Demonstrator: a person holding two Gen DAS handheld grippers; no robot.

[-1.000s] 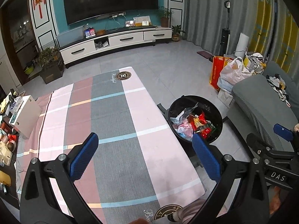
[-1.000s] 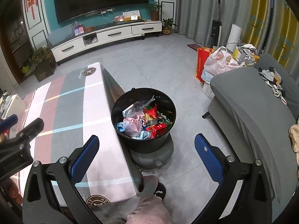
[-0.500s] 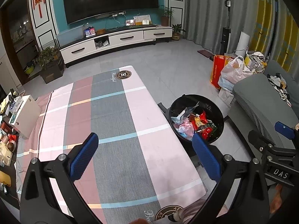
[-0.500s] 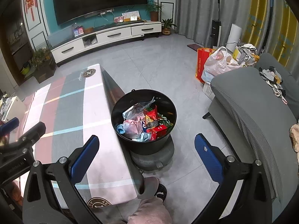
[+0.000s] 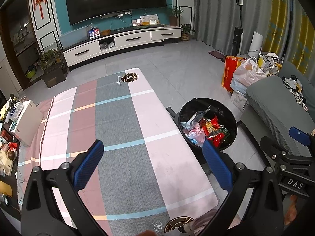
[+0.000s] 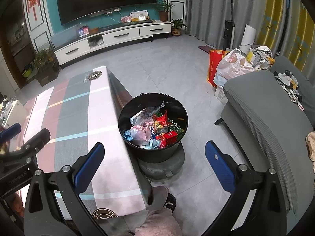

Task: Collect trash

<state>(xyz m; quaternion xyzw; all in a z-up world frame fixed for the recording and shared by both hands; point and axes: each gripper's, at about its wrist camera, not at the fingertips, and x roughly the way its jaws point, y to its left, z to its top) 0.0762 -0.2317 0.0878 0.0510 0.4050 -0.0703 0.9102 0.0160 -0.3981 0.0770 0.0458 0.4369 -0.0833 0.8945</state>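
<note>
A black round trash bin (image 6: pixel 126 116) stands on the floor beside the table's right edge, on a grey round base. It holds several wrappers and bags (image 6: pixel 155 127). It also shows in the left wrist view (image 5: pixel 233 118). My left gripper (image 5: pixel 151 165) is open and empty, held above the table (image 5: pixel 118 118) with its pink and grey checked cloth. My right gripper (image 6: pixel 155 165) is open and empty, held above the table's near right corner, short of the bin. No trash shows on the tabletop.
A grey sofa (image 6: pixel 265 114) stands right of the bin. Shopping bags (image 6: pixel 230 66) sit on the floor behind it. A white box (image 5: pixel 25 122) and clutter lie left of the table. A TV cabinet (image 5: pixel 122 41) lines the far wall.
Both grippers have drifted slightly back and up; the bin sits a little farther away in both views. Both stay open and empty.
</note>
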